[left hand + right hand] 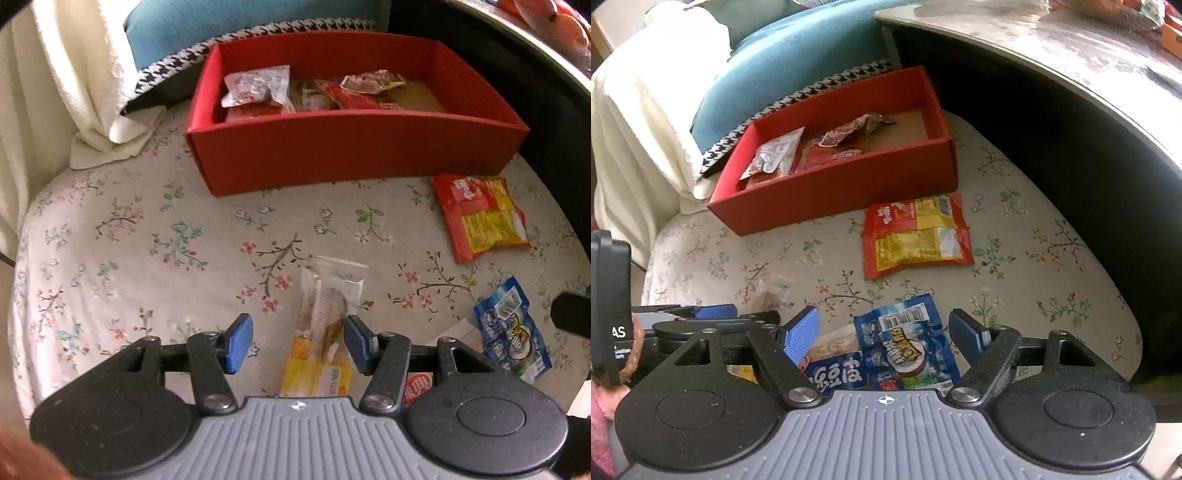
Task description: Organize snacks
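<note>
Left wrist: clear snack packet [327,306] between open claw [299,341] fingers.

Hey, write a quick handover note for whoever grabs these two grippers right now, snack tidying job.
Left gripper: open, over the clear-wrapped snack, not closed on it.
Right gripper: open, holding nothing, above the blue packet.
Done: several packets already lie in the red box.
Left: the clear-wrapped snack, blue packet, red-and-yellow packet and a few more by the grippers are on the floral cloth, outside the box.
</note>
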The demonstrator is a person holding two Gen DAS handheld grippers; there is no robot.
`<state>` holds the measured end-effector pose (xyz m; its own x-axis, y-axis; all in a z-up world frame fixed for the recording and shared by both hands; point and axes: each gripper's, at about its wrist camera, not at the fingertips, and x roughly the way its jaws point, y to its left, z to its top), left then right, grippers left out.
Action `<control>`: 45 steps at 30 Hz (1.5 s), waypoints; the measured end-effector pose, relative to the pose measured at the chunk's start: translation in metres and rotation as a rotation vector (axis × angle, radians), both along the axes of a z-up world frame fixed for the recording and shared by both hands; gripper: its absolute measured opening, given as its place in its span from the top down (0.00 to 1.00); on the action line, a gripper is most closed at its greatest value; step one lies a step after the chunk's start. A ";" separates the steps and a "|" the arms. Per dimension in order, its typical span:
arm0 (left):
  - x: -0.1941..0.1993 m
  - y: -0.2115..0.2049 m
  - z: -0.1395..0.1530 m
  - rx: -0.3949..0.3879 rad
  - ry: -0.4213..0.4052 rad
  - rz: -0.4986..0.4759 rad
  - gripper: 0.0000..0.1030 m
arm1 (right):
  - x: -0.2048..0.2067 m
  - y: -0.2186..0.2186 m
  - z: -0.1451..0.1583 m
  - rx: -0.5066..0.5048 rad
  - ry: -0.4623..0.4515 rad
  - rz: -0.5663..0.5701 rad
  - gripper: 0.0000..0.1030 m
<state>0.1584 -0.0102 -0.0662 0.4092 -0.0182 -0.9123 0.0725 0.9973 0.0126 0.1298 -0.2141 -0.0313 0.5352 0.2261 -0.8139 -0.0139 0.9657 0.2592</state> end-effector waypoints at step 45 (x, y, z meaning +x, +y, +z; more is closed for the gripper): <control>-0.024 0.021 -0.001 0.052 -0.005 -0.059 0.58 | -0.028 0.118 -0.074 -0.260 0.152 0.343 0.04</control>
<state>0.1344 0.0107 -0.0667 0.4134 0.0048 -0.9105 0.1313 0.9892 0.0648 0.1014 -0.0964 -0.1054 0.3356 0.1476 -0.9304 -0.3246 0.9453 0.0329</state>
